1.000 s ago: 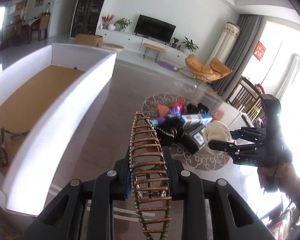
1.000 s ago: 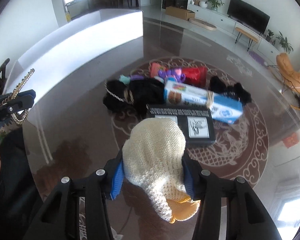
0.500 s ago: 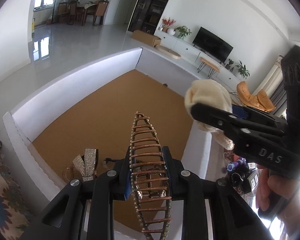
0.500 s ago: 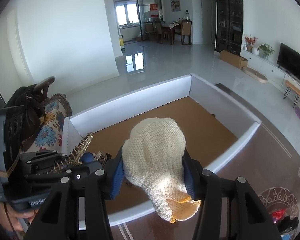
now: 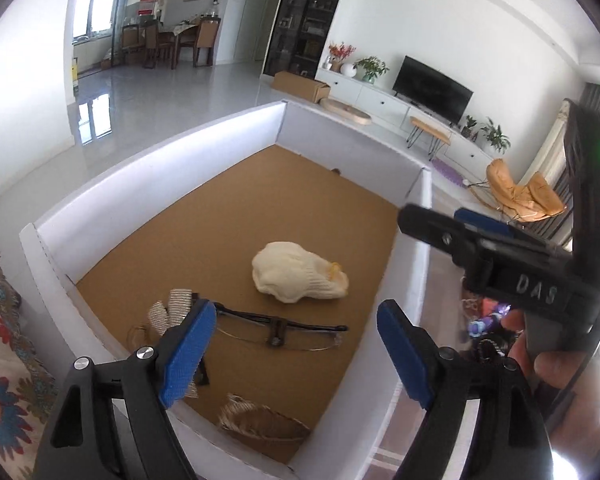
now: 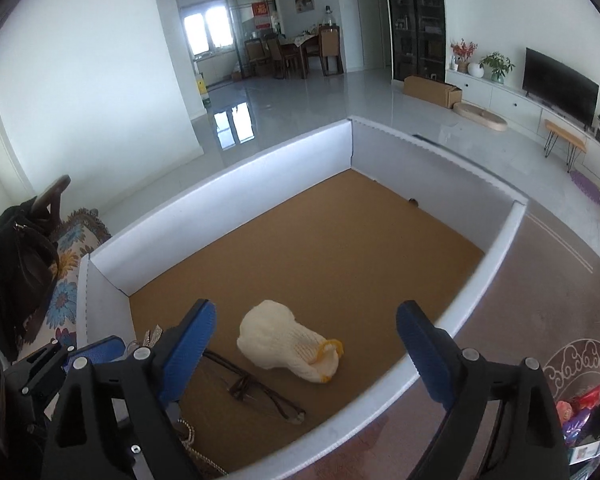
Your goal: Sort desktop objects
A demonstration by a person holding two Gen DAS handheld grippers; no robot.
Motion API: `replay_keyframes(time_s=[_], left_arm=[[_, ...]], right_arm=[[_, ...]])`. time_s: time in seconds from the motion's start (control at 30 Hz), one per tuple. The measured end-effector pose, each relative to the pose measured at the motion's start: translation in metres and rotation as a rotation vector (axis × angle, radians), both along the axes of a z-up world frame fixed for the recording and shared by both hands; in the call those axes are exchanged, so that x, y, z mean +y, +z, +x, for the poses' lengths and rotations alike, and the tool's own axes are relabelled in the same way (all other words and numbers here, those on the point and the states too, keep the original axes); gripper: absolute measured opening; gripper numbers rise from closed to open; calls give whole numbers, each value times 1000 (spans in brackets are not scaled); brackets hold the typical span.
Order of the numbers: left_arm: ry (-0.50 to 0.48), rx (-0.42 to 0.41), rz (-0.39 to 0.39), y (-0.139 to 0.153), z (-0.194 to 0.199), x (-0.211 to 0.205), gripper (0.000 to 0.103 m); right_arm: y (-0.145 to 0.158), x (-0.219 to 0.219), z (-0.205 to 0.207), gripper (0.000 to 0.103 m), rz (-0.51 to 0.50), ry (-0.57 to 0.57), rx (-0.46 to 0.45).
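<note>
Left gripper (image 5: 292, 344) jaws opening wide, nothing between the pads, hanging over the near end of the white box (image 5: 148, 184); right gripper (image 6: 304, 348) likewise opening, empty. Below them, the beaded hair clip (image 5: 260, 424) is lying at the near wall, glasses (image 5: 280, 330) just beyond, bow (image 5: 172, 308) to their left, knit glove (image 5: 296, 278) further in on the brown floor, apart from the rest

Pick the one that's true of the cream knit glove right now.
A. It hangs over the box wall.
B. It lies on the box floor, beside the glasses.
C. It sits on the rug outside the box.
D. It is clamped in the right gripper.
B: the glove lies loose on the brown floor of the box, apart from the glasses, with no pad touching it.
</note>
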State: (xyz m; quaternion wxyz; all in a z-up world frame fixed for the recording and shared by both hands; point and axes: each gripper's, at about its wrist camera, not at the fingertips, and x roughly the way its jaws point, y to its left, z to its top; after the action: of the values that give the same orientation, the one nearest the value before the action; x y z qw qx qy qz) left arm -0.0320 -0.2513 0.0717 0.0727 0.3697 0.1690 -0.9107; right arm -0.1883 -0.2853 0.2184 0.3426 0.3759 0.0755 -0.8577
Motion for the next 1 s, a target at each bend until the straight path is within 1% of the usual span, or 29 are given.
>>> replay_keyframes(time_s=[0.07,0.1,0.13,0.17,0.23,0.27,0.33,0.37,0.47,0.53,0.6,0.67,0.73,0.83,0.9,1.0], left_arm=[[-49,47,17,12,14,27,83],[-80,65,24,17,18,42,84],[-119,81,34,21,22,59,90],[-160,96,47,22,26,77,97],[-245,115,78,20,29,116,103],[-289,114,99,14,30,134,103],[-368,75,131,-2,26,169,103],[-391,48,131,-14,23,185,103],[-415,-29,96,-54,6,222,103],[-418,-105,61,-79,-4,241,103],[-414,-139,35,-96,-11,250,103],[-402,-150,-5,-103,-17,255,103],[-395,-153,-24,-107,-22,256,103],[-371,-172,-11,-113,-32,252,103],[-365,-153,-21,-112,-33,251,103],[-384,-140,-76,-114,-32,255,103]], right_arm=[[7,44,21,94,-15,-24,70],[9,67,34,99,-8,-39,104],[7,91,47,102,8,-55,140],[2,117,61,102,35,-78,178],[-14,168,87,102,119,-140,229],[-24,195,99,102,164,-173,232],[-46,247,119,102,232,-243,206],[-57,274,129,102,251,-281,179],[-89,342,149,102,289,-394,62],[-108,376,155,102,283,-466,-18],[-124,400,162,102,261,-526,-73],[-129,409,165,102,238,-560,-90],[-132,409,166,102,236,-576,-94],[-131,402,163,103,232,-582,-78],[-131,394,160,103,236,-577,-74],[-134,397,156,103,201,-577,-106]])
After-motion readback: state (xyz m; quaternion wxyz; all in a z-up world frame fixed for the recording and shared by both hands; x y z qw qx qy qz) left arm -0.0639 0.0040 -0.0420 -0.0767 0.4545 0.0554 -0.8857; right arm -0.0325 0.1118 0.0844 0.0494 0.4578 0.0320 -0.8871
